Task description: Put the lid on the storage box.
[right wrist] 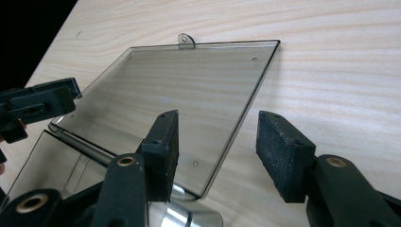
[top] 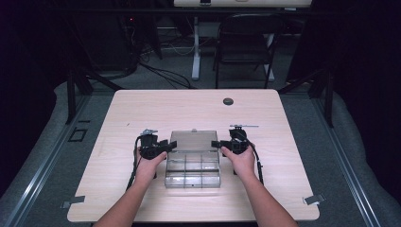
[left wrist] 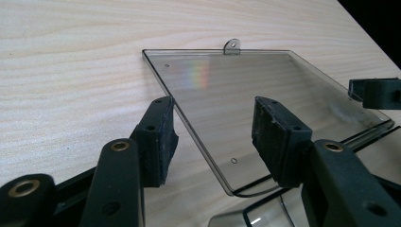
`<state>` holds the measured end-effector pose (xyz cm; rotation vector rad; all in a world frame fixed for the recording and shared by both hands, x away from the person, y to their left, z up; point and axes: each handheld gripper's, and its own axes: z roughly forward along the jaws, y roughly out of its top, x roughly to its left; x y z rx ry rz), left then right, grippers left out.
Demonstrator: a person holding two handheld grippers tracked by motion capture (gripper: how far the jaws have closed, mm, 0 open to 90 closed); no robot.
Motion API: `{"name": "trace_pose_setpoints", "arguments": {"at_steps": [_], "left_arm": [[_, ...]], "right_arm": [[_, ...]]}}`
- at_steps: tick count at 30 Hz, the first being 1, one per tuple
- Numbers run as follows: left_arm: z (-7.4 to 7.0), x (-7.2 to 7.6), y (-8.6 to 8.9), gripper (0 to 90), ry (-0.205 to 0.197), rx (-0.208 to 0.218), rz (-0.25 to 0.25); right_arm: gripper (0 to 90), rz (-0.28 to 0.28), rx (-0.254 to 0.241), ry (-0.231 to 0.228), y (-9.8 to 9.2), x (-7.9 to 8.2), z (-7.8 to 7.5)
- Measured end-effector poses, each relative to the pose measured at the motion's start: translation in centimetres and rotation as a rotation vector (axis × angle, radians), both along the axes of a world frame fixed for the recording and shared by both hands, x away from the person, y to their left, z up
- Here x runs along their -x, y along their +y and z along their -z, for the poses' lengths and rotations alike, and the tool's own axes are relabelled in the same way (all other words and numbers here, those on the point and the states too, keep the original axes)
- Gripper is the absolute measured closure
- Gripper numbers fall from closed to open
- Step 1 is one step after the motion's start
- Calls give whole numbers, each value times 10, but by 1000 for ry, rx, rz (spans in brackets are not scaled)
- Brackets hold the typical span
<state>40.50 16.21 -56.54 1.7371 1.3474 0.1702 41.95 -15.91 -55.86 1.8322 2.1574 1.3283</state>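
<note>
A clear plastic compartment box (top: 193,174) sits at the middle of the table, its lid (top: 193,140) swung open and lying back flat. My left gripper (top: 170,144) is at the lid's left edge and my right gripper (top: 215,144) at its right edge. In the left gripper view the left gripper (left wrist: 213,113) is open, its jaws straddling the lid's (left wrist: 246,90) side edge without pressing it. In the right gripper view the right gripper (right wrist: 220,123) is likewise open astride the lid's (right wrist: 179,80) other edge. The box's divided base (right wrist: 61,161) shows below the hinge.
The wooden table (top: 142,109) has a black grommet (top: 228,101) near its far edge and a thin metal piece (top: 244,126) behind my right gripper. Metal clips (top: 73,202) (top: 314,199) mark the front corners. A folding chair (top: 246,42) stands beyond the table.
</note>
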Motion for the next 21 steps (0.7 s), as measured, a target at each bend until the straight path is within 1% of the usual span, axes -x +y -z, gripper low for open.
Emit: {"name": "trace_pose_setpoints", "arguments": {"at_steps": [1, 2, 3, 6, 8, 9, 12, 13, 14, 15, 16, 18, 21], "left_arm": [[-2, 2, 0, 501, -4, -4, 7], [-2, 2, 0, 504, -4, -4, 7], [-4, 5, -1, 505, -7, -15, 7], [-8, 10, 0, 505, -14, -12, 13], [-10, 11, 0, 505, -16, -18, 13], [-13, 15, 2, 502, -30, -16, 19], [-17, 20, 4, 486, -55, -4, 21], [-18, 22, 4, 482, -60, -6, 18], [-19, 23, 5, 481, -48, -17, 15], [-20, 24, 5, 480, -47, -27, 16], [-20, 26, 6, 479, -54, -26, 18], [-22, 28, 7, 479, -61, -15, 28], [-23, 29, 9, 486, -56, -6, 34]], "right_arm": [[497, 2, 7, -12, 1, 2, -2], [498, -7, 29, -20, 0, 4, -5], [500, -13, 47, -38, 1, 6, -8], [531, -27, 87, -74, 2, 13, -16], [555, -34, 117, -109, 2, 17, -20], [572, -40, 128, -123, 2, 19, -23], [575, -48, 165, -124, 0, 25, -29], [573, -45, 178, -141, 0, 26, -30], [572, -46, 192, -148, -1, 28, -31], [570, -52, 206, -152, -2, 29, -32], [570, -52, 211, -145, -4, 31, -33], [583, -45, 228, -146, -7, 34, -32], [609, -40, 261, -138, -11, 37, -30]]}}
